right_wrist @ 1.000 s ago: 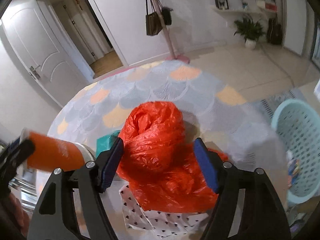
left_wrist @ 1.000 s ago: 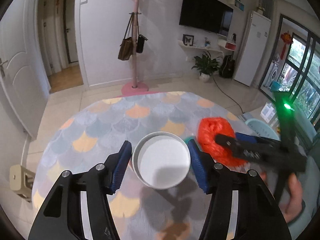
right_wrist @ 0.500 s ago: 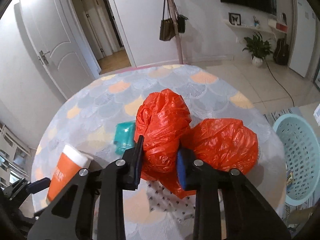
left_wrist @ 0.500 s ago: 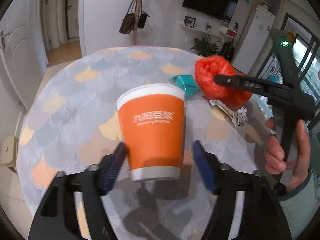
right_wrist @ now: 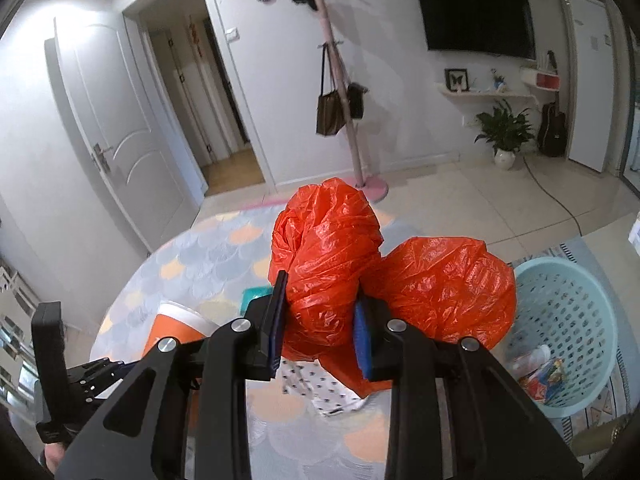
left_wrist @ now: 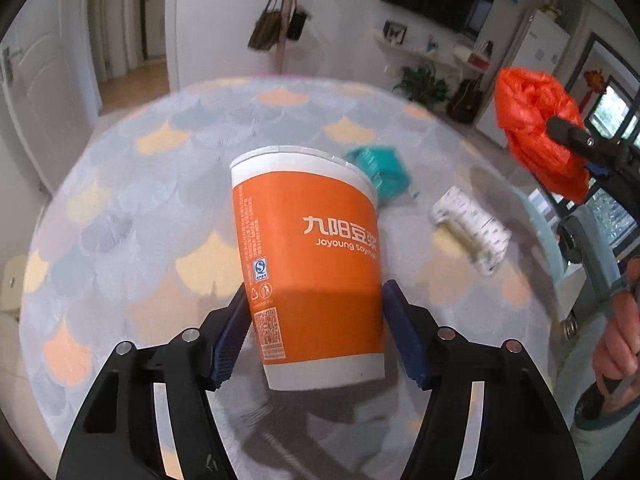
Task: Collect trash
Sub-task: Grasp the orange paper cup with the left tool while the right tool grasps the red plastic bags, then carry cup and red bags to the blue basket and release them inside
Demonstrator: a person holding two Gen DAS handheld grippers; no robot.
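My left gripper (left_wrist: 316, 332) is shut on an orange paper cup (left_wrist: 312, 264) with a white rim and holds it upright, slightly tilted, above the round table (left_wrist: 140, 184). My right gripper (right_wrist: 320, 332) is shut on a crumpled orange plastic bag (right_wrist: 332, 256) and holds it up above the table; the bag also shows at the upper right of the left wrist view (left_wrist: 536, 128). The cup shows low left in the right wrist view (right_wrist: 176, 328).
A teal packet (left_wrist: 380, 168) and a white dotted wrapper (left_wrist: 472, 228) lie on the scale-patterned tablecloth. A light blue basket (right_wrist: 568, 332) with some trash inside stands on the floor right of the table. A coat stand (right_wrist: 340, 100) and a potted plant (right_wrist: 504, 132) stand beyond.
My left gripper has closed on the cup and lifted it off the table. My right gripper has raised the orange bag higher, uncovering the dotted wrapper.
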